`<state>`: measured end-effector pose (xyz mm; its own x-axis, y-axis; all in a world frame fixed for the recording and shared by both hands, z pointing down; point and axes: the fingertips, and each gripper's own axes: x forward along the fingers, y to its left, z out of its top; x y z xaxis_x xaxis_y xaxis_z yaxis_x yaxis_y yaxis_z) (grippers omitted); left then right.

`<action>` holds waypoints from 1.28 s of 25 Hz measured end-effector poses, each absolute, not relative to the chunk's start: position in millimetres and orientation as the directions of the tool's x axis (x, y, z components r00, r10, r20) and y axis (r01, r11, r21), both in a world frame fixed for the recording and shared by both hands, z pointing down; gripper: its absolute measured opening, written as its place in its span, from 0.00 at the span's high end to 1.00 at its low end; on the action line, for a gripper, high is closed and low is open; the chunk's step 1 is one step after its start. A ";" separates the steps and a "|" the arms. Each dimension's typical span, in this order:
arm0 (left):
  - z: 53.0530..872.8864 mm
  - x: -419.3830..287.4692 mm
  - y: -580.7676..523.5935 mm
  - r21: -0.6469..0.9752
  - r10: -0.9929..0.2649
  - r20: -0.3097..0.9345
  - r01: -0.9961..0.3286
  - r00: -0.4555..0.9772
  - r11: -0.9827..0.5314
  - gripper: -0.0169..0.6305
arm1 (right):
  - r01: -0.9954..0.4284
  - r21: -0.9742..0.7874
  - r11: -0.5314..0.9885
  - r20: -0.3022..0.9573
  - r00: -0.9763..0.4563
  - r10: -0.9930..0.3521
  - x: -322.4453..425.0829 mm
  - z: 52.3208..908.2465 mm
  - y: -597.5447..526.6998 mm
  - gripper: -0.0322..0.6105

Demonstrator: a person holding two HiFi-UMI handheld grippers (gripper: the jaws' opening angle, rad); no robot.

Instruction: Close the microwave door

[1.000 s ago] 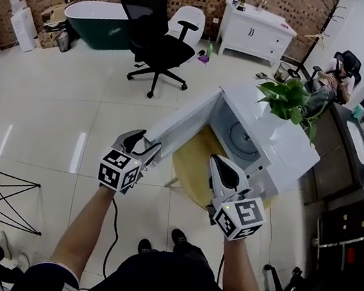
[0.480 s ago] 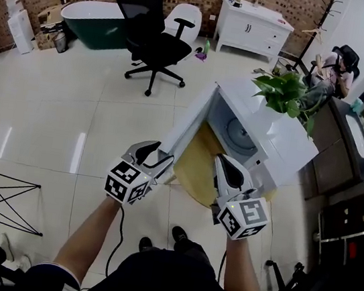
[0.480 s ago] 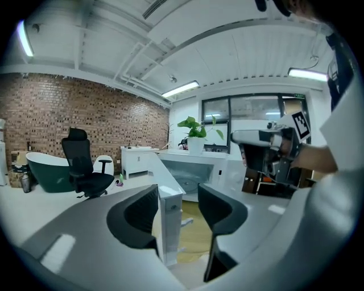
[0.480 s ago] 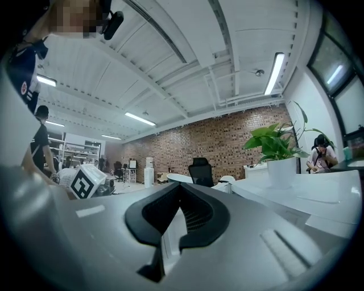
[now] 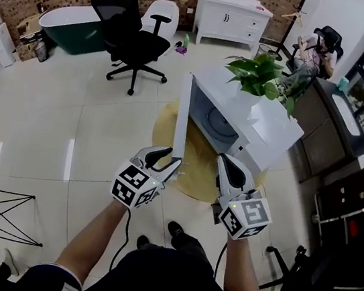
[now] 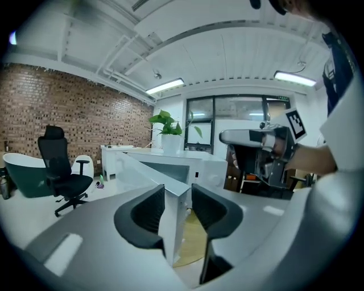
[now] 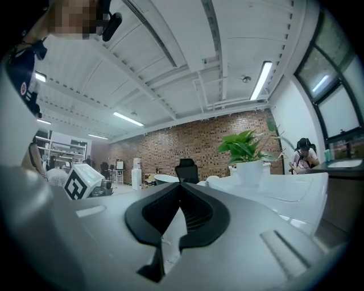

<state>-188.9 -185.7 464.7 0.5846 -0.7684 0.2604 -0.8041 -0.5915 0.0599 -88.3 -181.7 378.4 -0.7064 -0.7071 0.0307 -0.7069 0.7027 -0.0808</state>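
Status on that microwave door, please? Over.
Left gripper: jaws just been closing round door edge, not clamped yet. Right gripper shut, empty. Door half open. Nothing seen blocking it.

Seen from above, a person wears a dark short-sleeved top (image 5: 148,282) with a pale band at each sleeve (image 5: 40,279) hem, and dark shoes (image 5: 175,230). The left gripper (image 5: 169,163) and right gripper (image 5: 223,164) have pale grey shells and black ribbed jaw pads. Each carries a white cube (image 5: 134,186) printed with black square markers. A black cable (image 5: 117,233) trails from the left gripper.
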 end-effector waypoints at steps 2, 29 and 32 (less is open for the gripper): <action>465.1 -173.4 -190.1 0.054 -0.758 0.266 -0.794 0.596 -0.605 0.75 | -0.725 -0.085 0.684 0.029 -0.688 -0.725 -74.4 378.3 -182.1 0.95; 466.1 -24.6 -275.2 0.021 -0.669 0.283 -0.702 0.688 -0.712 0.80 | -0.876 -0.070 0.478 0.037 -0.481 -0.876 77.9 378.4 -198.0 0.95; 465.7 -24.4 -275.9 0.024 -0.666 0.269 -0.696 0.696 -0.717 0.80 | -0.876 -0.071 0.476 0.038 -0.479 -0.877 80.6 378.8 -203.5 0.95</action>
